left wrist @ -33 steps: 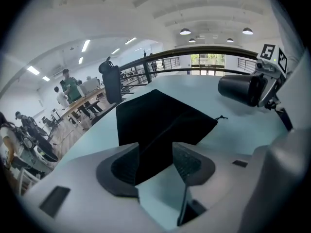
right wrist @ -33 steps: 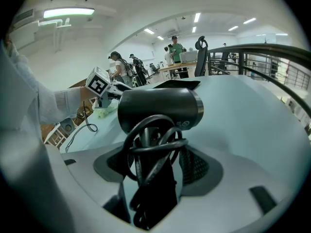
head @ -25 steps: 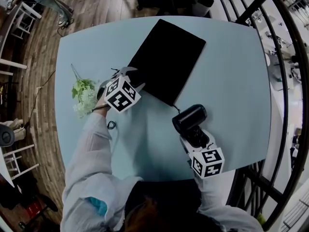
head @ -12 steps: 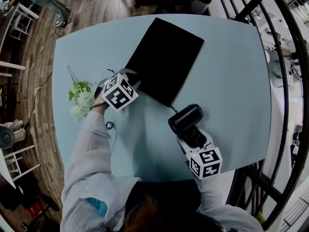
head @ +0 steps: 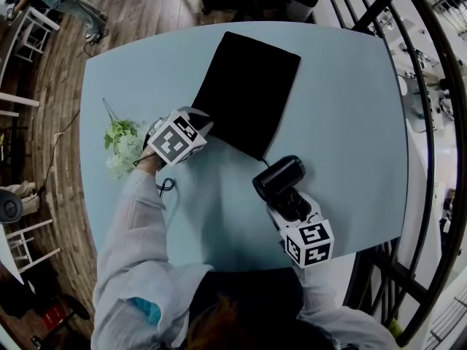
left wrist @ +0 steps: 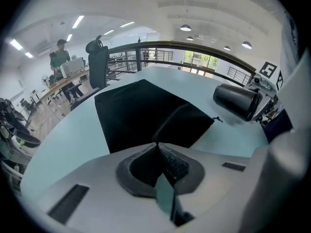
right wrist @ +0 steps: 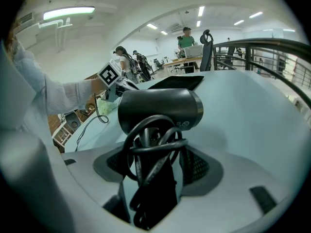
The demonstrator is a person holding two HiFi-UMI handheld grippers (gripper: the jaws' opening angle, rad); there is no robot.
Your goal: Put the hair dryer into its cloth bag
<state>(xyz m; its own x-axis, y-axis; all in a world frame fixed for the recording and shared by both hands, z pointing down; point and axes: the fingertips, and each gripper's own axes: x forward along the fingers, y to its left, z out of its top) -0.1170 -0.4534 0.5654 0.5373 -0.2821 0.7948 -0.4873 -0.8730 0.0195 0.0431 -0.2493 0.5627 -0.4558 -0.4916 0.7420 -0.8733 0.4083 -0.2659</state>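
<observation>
The hair dryer (right wrist: 160, 109) is black and matte. It has a short, thick barrel with a narrow ring at one end. Loops of its own black cord (right wrist: 146, 152) are wound round the handle. The right gripper (right wrist: 155, 169) is clenched on that handle, cord and all, with the barrel set crosswise above the jaws. The dryer sits just beside the near corner of the cloth bag (head: 248, 93), apart from it.

The bag is a flat black rectangle lying on the pale blue table (head: 350, 122). The left gripper (left wrist: 156, 147) is at the bag's near left edge. Its jaws have just been closing and now pinch the cloth, which rises to them in a small fold. A green and white flower sprig (head: 120, 143) lies well to the left of the bag.
</observation>
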